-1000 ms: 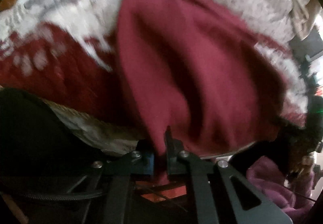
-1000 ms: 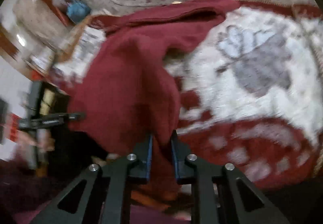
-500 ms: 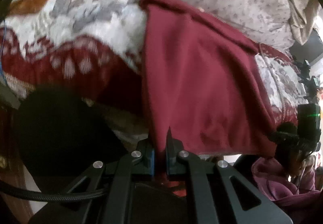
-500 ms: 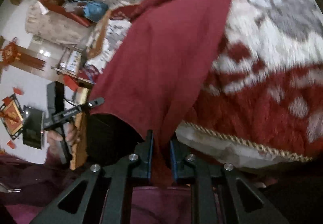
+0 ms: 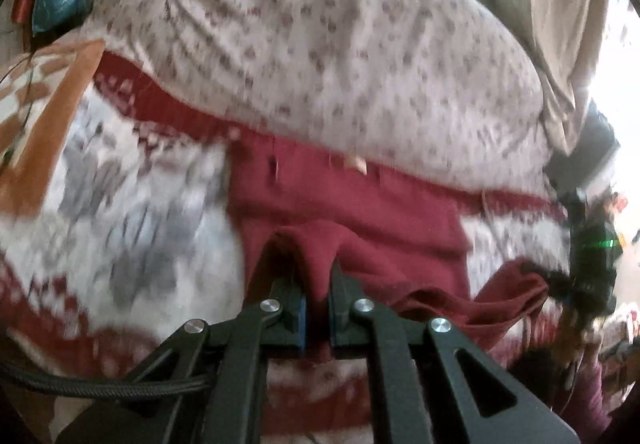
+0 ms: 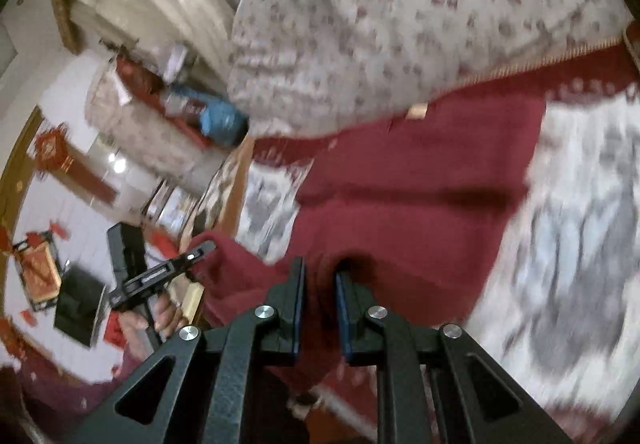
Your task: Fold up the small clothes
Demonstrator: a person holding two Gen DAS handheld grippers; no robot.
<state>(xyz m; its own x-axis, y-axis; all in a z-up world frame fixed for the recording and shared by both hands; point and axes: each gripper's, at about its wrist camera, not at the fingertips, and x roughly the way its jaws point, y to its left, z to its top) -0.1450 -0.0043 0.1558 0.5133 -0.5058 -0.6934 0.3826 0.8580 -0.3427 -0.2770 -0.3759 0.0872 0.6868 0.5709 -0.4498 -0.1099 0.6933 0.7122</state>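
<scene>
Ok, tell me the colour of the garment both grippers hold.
Plain dark red garment; clearest in the right wrist view.

We cannot make out the woven pattern of the red, white and grey blanket (image 5: 132, 204), which is smeared by motion in both views. The dark red knitted garment (image 5: 360, 204) has its far edge tucked out of sight under the pale floral quilt (image 5: 320, 44), and its pinched hem vanishes between the left gripper (image 5: 318, 284) pads. In the right wrist view, the hand (image 6: 160, 318) under the other gripper is partly hidden, and the room's red wall decorations (image 6: 40, 268) are too blurred to read.
</scene>
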